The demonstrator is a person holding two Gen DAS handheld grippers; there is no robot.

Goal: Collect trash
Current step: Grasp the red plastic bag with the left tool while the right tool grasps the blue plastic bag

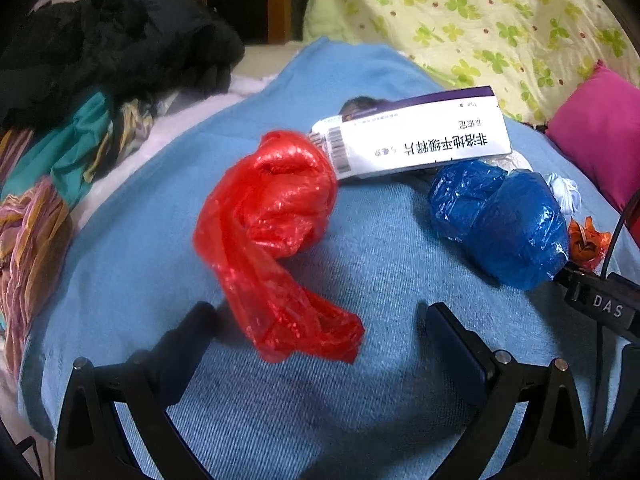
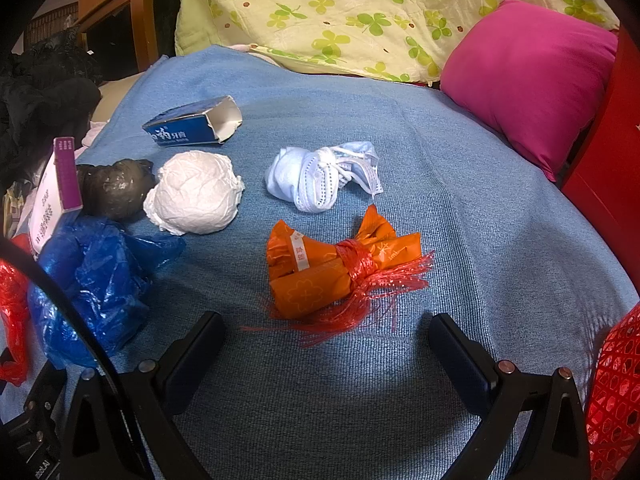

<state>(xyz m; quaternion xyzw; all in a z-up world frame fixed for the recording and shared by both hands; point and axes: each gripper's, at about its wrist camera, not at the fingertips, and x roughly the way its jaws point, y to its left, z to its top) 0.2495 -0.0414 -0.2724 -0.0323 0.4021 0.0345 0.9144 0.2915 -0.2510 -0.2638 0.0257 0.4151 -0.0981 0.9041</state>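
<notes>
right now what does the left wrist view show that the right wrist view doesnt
Only the left wrist view: the full red plastic bag between the open left gripper fingers, and dark clothes.
Only the right: a blue toothpaste box, white paper ball, and face mask beyond the open right gripper.
Both: the blue plastic bag, white medicine box, orange wrapper bundle, pink pillow.

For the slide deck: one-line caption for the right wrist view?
Open right gripper over blue blanket, facing an orange wrapper bundle amid scattered trash.
</notes>
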